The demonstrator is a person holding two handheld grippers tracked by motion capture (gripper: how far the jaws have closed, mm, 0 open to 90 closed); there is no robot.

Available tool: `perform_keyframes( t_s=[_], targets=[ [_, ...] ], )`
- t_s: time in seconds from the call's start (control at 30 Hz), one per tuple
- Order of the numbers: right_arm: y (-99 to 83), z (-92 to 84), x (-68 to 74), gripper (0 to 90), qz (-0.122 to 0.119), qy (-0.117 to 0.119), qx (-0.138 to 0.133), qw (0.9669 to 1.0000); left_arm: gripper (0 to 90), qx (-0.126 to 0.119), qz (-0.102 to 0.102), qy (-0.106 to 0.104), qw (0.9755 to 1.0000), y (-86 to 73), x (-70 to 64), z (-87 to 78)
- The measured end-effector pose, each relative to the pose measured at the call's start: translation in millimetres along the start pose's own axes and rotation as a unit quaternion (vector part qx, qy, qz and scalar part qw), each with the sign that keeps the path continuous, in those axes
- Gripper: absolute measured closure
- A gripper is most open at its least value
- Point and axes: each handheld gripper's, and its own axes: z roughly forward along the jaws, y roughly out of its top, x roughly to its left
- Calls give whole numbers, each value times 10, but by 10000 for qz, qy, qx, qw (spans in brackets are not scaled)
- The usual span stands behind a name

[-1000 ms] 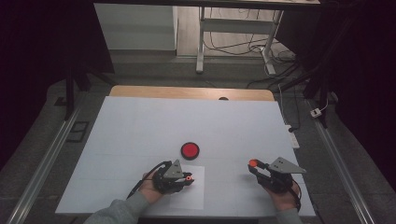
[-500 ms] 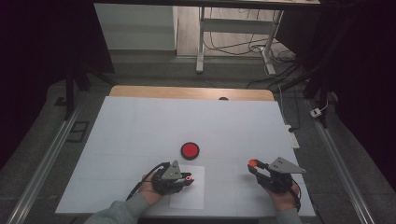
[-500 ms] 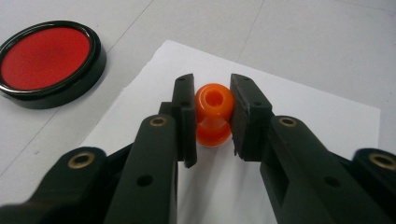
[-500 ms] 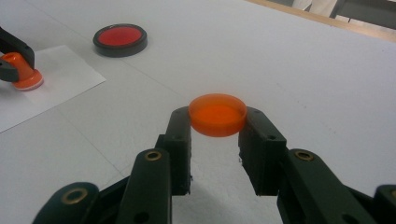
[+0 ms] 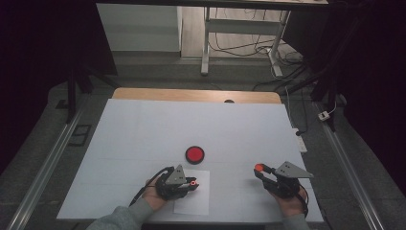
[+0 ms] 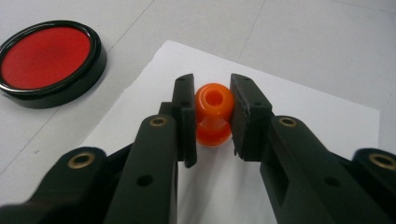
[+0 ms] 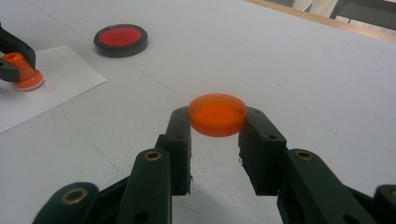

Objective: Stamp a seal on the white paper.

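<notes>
A small orange stamp (image 6: pixel 213 114) with a knob top stands with its base on a white paper sheet (image 6: pixel 303 121). My left gripper (image 6: pixel 213 93) is shut on it, one pad pressing each side of its neck. In the high view that gripper (image 5: pixel 191 182) lies over the paper (image 5: pixel 194 201) near the table's front. To the right my right gripper (image 5: pixel 259 167) is shut on a shallow round orange cap (image 7: pixel 217 114), held level just above the table. A red ink pad in a black rim (image 5: pixel 195 154) sits just beyond the paper.
The white table top (image 5: pixel 143 134) stretches far beyond the pad to a wooden back edge (image 5: pixel 191 94). From the right gripper view the stamp (image 7: pixel 23 72) and the red pad (image 7: pixel 121 38) lie far off at the left. Metal rails run along both table sides.
</notes>
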Motion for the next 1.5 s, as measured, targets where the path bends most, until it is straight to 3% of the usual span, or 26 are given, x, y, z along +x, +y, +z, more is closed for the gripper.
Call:
perform_keyframes(
  t_s=[0.23,0.3,0.33,0.47,0.6,1.07,1.5],
  targets=[
    [4,3,0,645,-15,-1,-11,10000,727,-14,-31,19,10000,3,-5,-2],
    [6,4,-1,645,-20,1,-20,10000,727,-57,-47,-86,9999,-2,20,-6],
    [8,1,-1,645,-28,1,-12,10000,726,-108,-107,-202,9997,-7,34,-6],
    [16,-6,7,645,-48,1,-15,10000,726,-647,-353,-276,9969,24,85,-103],
    [15,-8,5,645,-43,3,-15,10000,726,-809,-443,-208,9955,42,119,-178],
    [22,-3,23,645,-58,-10,-8,10000,725,-838,-568,-187,9947,102,159,-282],
    [22,4,22,645,-64,23,-10,10000,725,-1105,-800,-211,9904,141,251,-426]
  ],
)
